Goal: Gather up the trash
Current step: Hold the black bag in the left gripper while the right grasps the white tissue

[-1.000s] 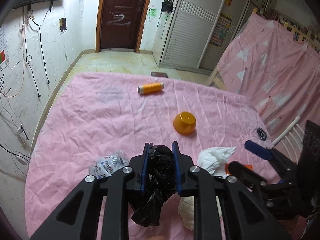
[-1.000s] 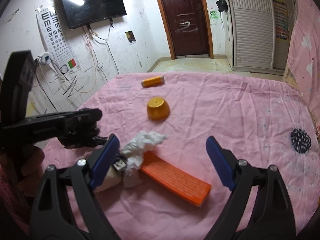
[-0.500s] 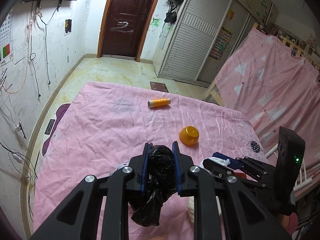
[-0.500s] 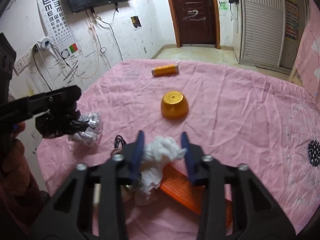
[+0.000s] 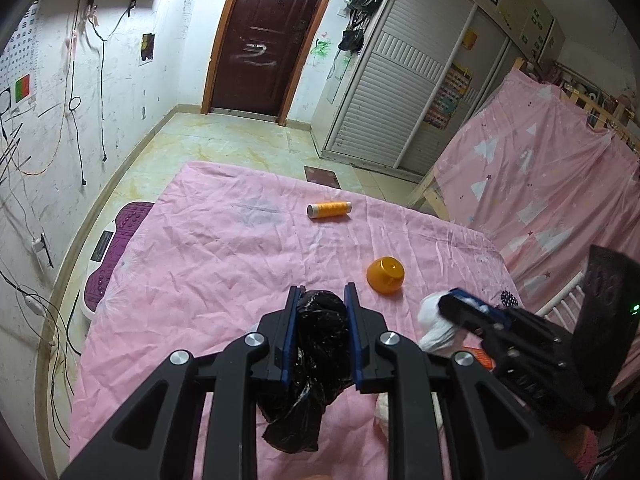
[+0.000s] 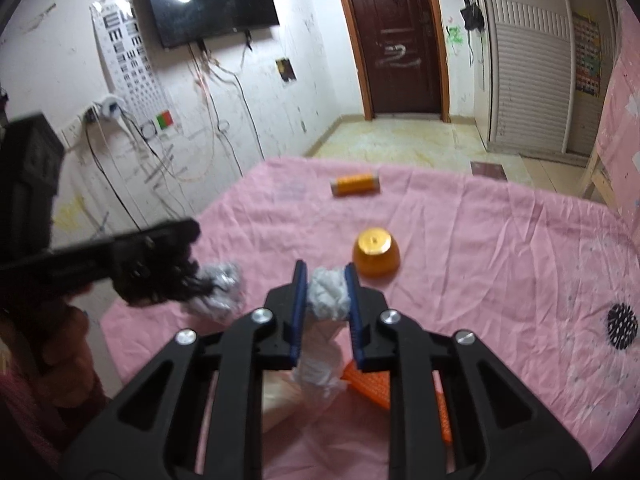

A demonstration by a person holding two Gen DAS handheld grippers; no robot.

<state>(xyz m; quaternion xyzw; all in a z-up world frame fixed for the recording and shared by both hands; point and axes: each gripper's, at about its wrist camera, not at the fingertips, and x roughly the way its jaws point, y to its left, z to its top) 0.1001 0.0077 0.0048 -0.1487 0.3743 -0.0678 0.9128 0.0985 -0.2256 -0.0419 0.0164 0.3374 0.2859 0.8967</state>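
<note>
- Left wrist view: the left gripper [image 5: 322, 322] is clamped on a crumpled black plastic bag [image 5: 316, 344], held above the pink-sheeted bench [image 5: 224, 248]. At right, the right gripper [image 5: 460, 306] carries a white tissue wad [image 5: 434, 322]. The far bench edge drops to open floor. An orange thread spool [image 5: 329, 210] and an orange upturned cup [image 5: 385, 274] lie well apart.
- Right wrist view: the right gripper [image 6: 325, 292], having just closed, pinches the white tissue wad [image 6: 328, 292] above an orange ridged slab [image 6: 370, 388]. The step looks like bagging the trash; next the bag's mouth needs opening. A silvery foil wad [image 6: 220, 288] waits near the left bench edge.
</note>
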